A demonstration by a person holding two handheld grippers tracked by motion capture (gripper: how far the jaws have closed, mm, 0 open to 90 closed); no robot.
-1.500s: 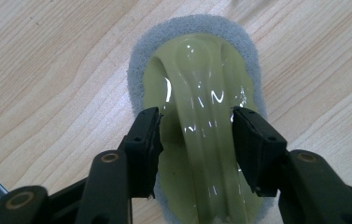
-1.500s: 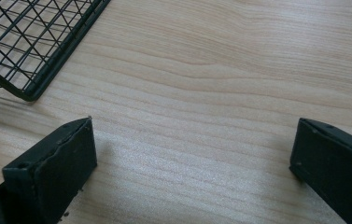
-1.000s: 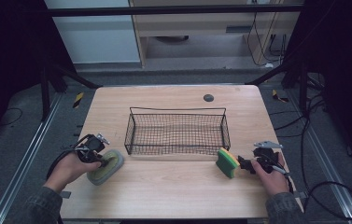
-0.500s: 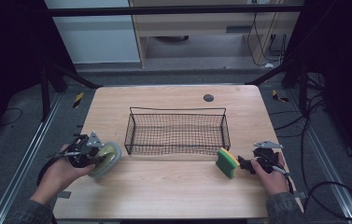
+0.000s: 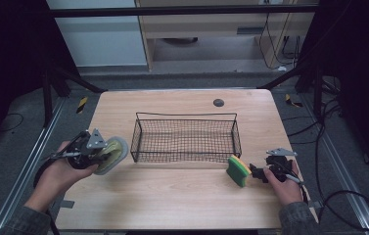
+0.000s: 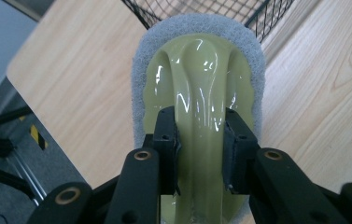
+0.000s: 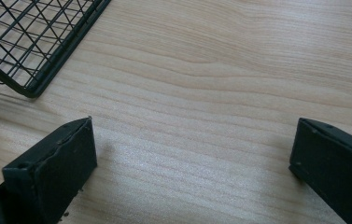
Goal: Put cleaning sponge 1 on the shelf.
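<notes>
A pale green glossy scrubber (image 6: 197, 60) with a grey-white pad is held by its raised handle in my left gripper (image 6: 200, 126), which is shut on it. In the high view this left gripper (image 5: 103, 152) holds the scrubber (image 5: 114, 152) tilted above the table, just left of the black wire basket (image 5: 186, 117). A green and yellow sponge (image 5: 238, 170) stands on edge on the table near the basket's right front corner. My right gripper (image 5: 254, 172) sits just right of the sponge. In the right gripper view, my right gripper (image 7: 192, 154) is open, with bare wood between the jaws.
The wooden table (image 5: 172, 200) has open space in front of the basket. A dark round disc (image 5: 218, 102) is set in the table behind it. The basket's corner (image 7: 33, 51) is near my right gripper. The table's left edge (image 6: 47, 116) lies under the scrubber.
My left hand has lifted the scrubber off the table and tilted it up beside the basket. The right hand and the sponge have stayed put.
</notes>
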